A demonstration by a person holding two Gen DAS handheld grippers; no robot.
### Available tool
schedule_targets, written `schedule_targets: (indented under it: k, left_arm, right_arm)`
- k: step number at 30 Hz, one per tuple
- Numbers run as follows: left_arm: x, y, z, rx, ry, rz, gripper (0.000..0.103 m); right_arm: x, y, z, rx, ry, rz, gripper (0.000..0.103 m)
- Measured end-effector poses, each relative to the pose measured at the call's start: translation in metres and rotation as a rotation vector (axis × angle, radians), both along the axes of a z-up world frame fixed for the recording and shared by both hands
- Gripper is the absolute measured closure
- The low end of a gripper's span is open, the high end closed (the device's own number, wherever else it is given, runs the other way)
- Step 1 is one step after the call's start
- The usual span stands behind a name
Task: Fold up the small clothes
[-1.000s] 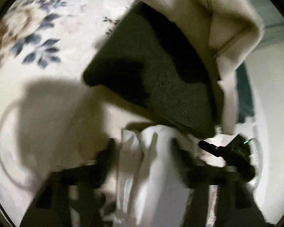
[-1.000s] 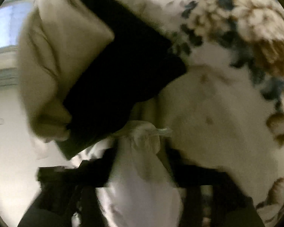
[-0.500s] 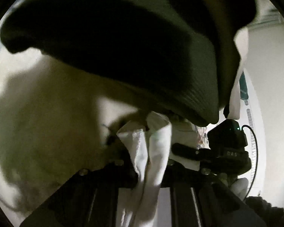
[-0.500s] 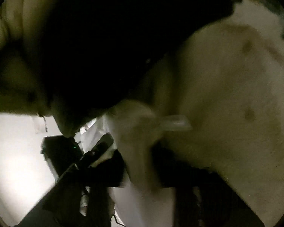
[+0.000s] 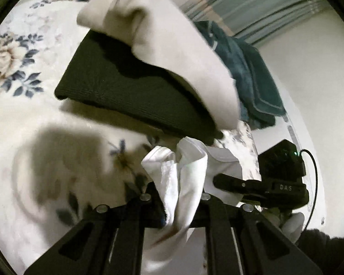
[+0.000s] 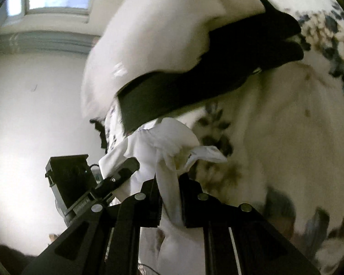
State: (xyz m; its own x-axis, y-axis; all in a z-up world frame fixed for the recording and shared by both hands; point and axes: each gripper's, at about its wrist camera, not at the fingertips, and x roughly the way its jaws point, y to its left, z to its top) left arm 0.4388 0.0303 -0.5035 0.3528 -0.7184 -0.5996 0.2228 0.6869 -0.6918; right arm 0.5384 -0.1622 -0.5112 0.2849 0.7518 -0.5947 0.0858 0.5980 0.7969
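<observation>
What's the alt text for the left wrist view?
The left claw is shut on a bunched white garment above a floral bedspread. Ahead lies a dark green knit under a cream garment; the right claw enters at right.

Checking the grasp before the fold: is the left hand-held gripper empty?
No, the left hand-held gripper is clamped on bunched white cloth.
</observation>
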Motion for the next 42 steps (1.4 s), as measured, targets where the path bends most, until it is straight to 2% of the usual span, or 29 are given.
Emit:
schedule_targets:
  k: [1,2,3,5,6,7,8,10,13,15,18,20,22,23,25,26,27,28,29,32,34,35,36,38,40,42]
  left_arm:
    - [-0.009,0.011,0.000,-0.009,0.005,-0.011,0.094]
    - [-0.018,0.011,0.004,-0.022,0.013,-0.027,0.093]
    - [-0.035,0.020,0.004,-0.022,0.026,-0.041,0.087]
    - [-0.066,0.035,0.008,-0.015,0.049,-0.056,0.061]
    - [-0.080,0.050,0.011,0.002,0.062,-0.062,0.038]
    - [-0.094,0.059,0.011,0.018,0.075,-0.061,0.032]
    - [-0.115,0.070,0.010,0.035,0.109,-0.059,0.032]
    - [-0.142,0.083,0.005,0.072,0.168,-0.064,0.032]
    - [-0.169,0.081,0.001,0.119,0.237,-0.051,0.032]
    - [-0.175,0.092,-0.001,0.122,0.269,-0.012,0.032]
    - [-0.163,0.085,-0.002,0.130,0.299,0.045,0.032]
    - [-0.149,0.074,-0.009,0.097,0.324,0.072,0.032]
    - [-0.142,0.067,-0.018,0.083,0.359,0.102,0.032]
    - [-0.141,0.068,-0.021,0.101,0.370,0.114,0.032]
    - [-0.134,0.058,-0.029,0.148,0.383,0.118,0.032]
    - [-0.132,0.048,-0.035,0.230,0.392,0.090,0.032]
    - [-0.136,0.042,-0.038,0.287,0.393,0.062,0.032]
    - [-0.142,0.036,-0.041,0.335,0.391,0.033,0.032]
    - [-0.153,0.032,-0.046,0.405,0.394,-0.010,0.032]
    - [-0.180,0.036,-0.058,0.485,0.450,-0.070,0.032]
    - [-0.194,0.048,-0.059,0.474,0.484,-0.070,0.032]
    - [-0.198,0.055,-0.057,0.466,0.496,-0.057,0.032]
    - [-0.199,0.064,-0.052,0.415,0.504,-0.030,0.032]
    - [-0.196,0.076,-0.042,0.318,0.507,0.030,0.032]
    - [-0.185,0.084,-0.034,0.150,0.501,0.109,0.032]
    - [-0.172,0.083,-0.034,0.070,0.494,0.152,0.032]
  right_arm:
    - [-0.028,0.013,0.002,-0.003,-0.009,0.024,0.090]
    - [-0.050,0.019,0.022,0.000,-0.014,0.044,0.090]
    - [-0.061,0.026,0.025,0.007,-0.008,0.068,0.088]
    - [-0.088,0.039,0.027,0.014,0.023,0.113,0.085]
    - [-0.103,0.037,0.026,0.019,0.045,0.138,0.081]
    - [-0.120,0.040,0.024,0.001,0.079,0.172,0.071]
    - [-0.135,0.045,0.021,-0.022,0.105,0.201,0.057]
    - [-0.187,0.020,0.007,-0.052,0.165,0.261,0.038]
    - [-0.232,0.008,-0.008,-0.094,0.257,0.300,0.038]
    - [-0.254,-0.013,-0.010,-0.063,0.297,0.249,0.038]
    - [-0.257,-0.030,-0.011,-0.007,0.309,0.129,0.038]
    - [-0.253,-0.042,-0.011,-0.005,0.307,0.017,0.038]
    - [-0.249,-0.054,-0.021,0.027,0.347,-0.120,0.038]
    - [-0.245,-0.059,-0.030,0.058,0.363,-0.201,0.038]
    - [-0.241,-0.062,-0.036,0.036,0.384,-0.278,0.038]
    - [-0.237,-0.058,-0.042,0.012,0.397,-0.294,0.039]
    - [-0.233,-0.050,-0.049,-0.015,0.412,-0.290,0.042]
    - [-0.230,-0.041,-0.052,-0.063,0.433,-0.259,0.051]
    - [-0.230,-0.031,-0.054,-0.112,0.452,-0.218,0.055]
    - [-0.246,0.000,-0.066,-0.251,0.506,-0.047,0.055]
    - [-0.263,0.014,-0.078,-0.326,0.558,0.057,0.055]
    - [-0.271,0.014,-0.079,-0.312,0.575,0.068,0.055]
    - [-0.278,0.011,-0.079,-0.292,0.592,0.060,0.055]
    - [-0.281,-0.001,-0.072,-0.218,0.582,-0.017,0.055]
    - [-0.278,-0.019,-0.062,-0.104,0.542,-0.144,0.055]
    - [-0.270,-0.032,-0.058,-0.002,0.510,-0.258,0.055]
